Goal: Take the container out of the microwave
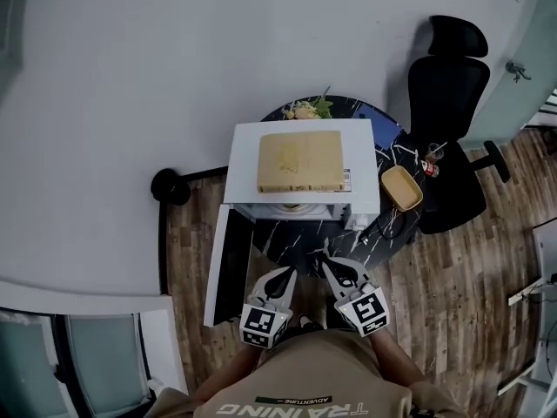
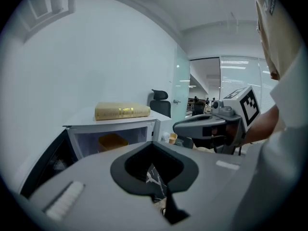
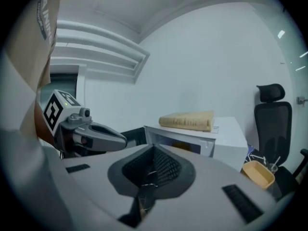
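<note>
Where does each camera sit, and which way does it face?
Head view: on the head, looking down at microwave, left gripper, right gripper, shirt.
Left gripper view: behind shut jaws, facing open microwave, container inside; right gripper visible.
Right gripper view: behind shut jaws, facing microwave; left gripper visible.
All share the book on top.

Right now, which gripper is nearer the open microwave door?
Left. The left gripper hangs just right of the open door, close beside it; the right gripper is farther right, beyond the left one.
</note>
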